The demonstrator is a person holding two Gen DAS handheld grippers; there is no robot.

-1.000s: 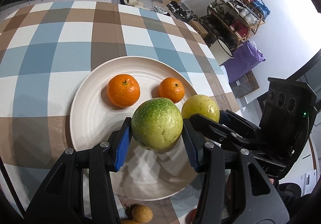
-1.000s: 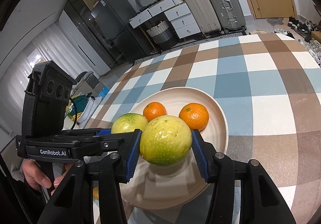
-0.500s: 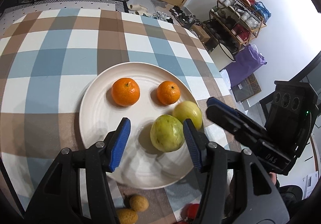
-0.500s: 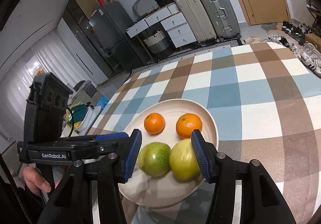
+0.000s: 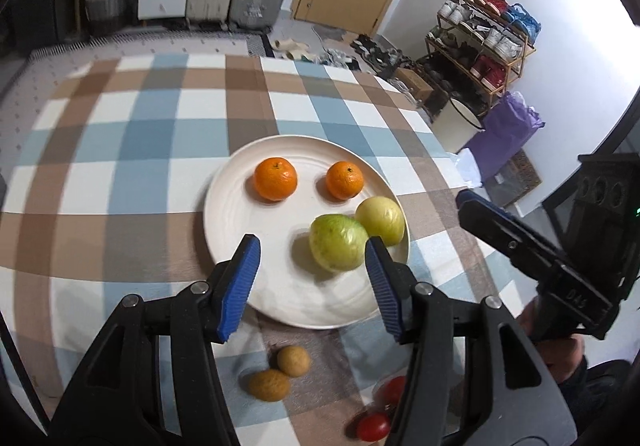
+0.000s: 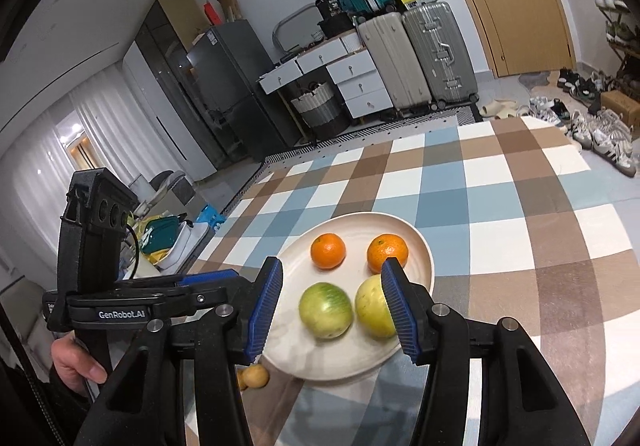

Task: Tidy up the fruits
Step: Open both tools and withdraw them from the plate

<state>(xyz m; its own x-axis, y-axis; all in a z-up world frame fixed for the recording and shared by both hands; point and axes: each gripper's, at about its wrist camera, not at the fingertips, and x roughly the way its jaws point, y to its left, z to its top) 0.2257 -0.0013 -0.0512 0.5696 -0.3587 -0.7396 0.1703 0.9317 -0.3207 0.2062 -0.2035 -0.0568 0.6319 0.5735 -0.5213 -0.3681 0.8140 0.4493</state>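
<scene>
Brown longans [image 5: 280,374] and red cherry tomatoes [image 5: 374,426] lie loose on the checked worktop [image 5: 120,174], just near of the white plate [image 5: 228,214]. They sit directly below your left tool [image 5: 310,282], nearer it than your right tool [image 6: 332,306]. Both tools gape wide, holding nothing.

My left gripper [image 5: 308,278] and right gripper [image 6: 332,304]: black skeletal frames with triangular cut-outs, silver screws at the pivots, ribbed blue pads [image 5: 240,286] lining the jaws. White "GenRobot.AI" lettering beside the three-lens housing [image 6: 102,206]. My left hand [image 6: 76,364]: bare skin, dark sleeve.
</scene>
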